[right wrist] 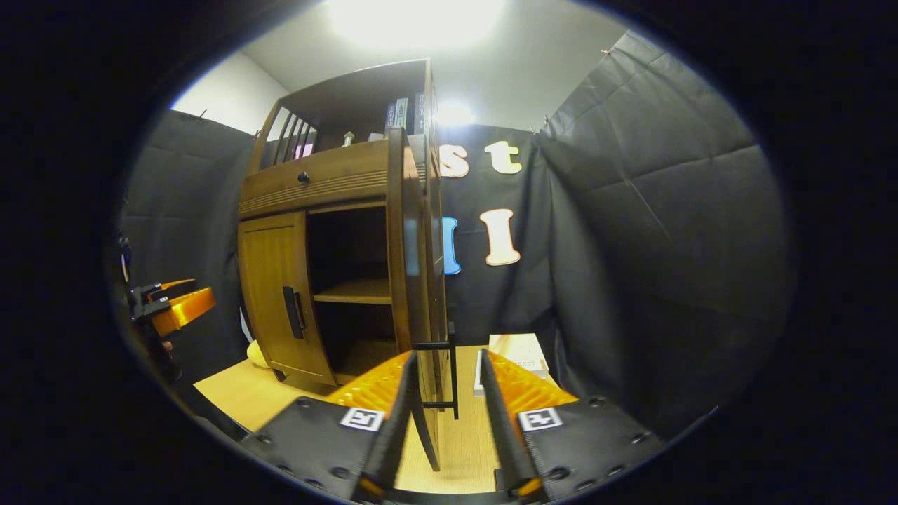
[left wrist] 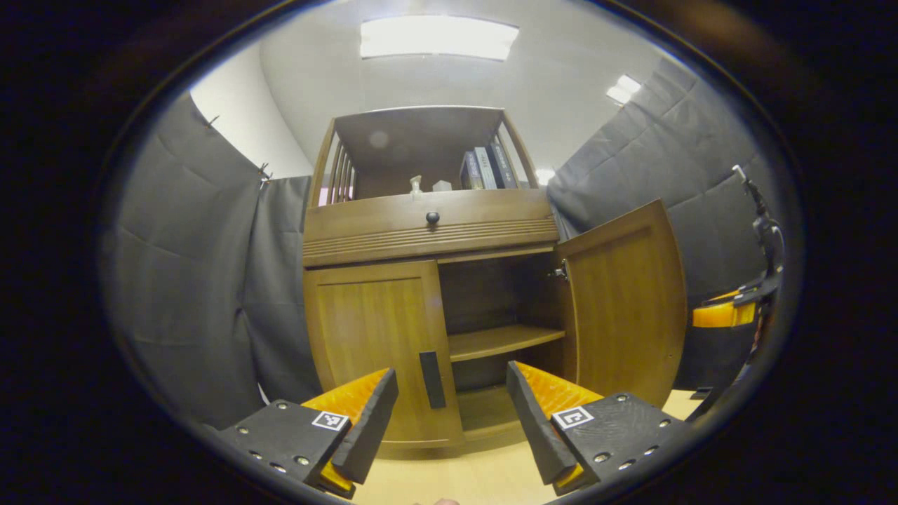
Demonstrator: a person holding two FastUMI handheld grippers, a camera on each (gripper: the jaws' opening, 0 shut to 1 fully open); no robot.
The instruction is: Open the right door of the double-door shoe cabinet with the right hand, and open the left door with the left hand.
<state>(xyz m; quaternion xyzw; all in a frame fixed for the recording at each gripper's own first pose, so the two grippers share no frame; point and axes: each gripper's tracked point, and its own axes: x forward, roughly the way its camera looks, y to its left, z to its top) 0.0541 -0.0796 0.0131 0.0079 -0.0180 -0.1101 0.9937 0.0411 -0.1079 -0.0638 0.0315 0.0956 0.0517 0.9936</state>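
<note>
Black cloth walls close in the booth, with a lit white ceiling above and a pale wood floor [left wrist: 484, 473] below. Against the far wall stands the cabinet [left wrist: 428, 231], dark brown wood, with a drawer and round knob [left wrist: 433, 218] over its two doors and an open top shelf holding books [left wrist: 487, 168] and a small bottle [left wrist: 416, 184].

From the left gripper view, the left door [left wrist: 372, 344] is shut, its dark upright handle [left wrist: 432, 379] near the inner edge. The right door [left wrist: 628, 301] is swung wide open, baring the dark inside and one shelf [left wrist: 501, 341]. The left gripper [left wrist: 452, 414] hangs near the floor in front of the left door, well apart from it, jaws spread wide and holding nothing; the handle shows between its fingers, farther off. At the far right edge the right gripper [left wrist: 729, 312] shows as an orange and black shape beyond the open door.

From the right gripper view, the right door [right wrist: 414, 280] is seen edge-on, and its black handle [right wrist: 449, 372] stands between the fingers of the right gripper [right wrist: 445, 421]. The jaws sit narrowly apart around the handle; whether they press on it I cannot tell. A pale box [right wrist: 519, 351] lies on the floor beside the door. At the left edge the left gripper [right wrist: 179, 308] shows, well apart from the shut left door [right wrist: 277, 301].
</note>
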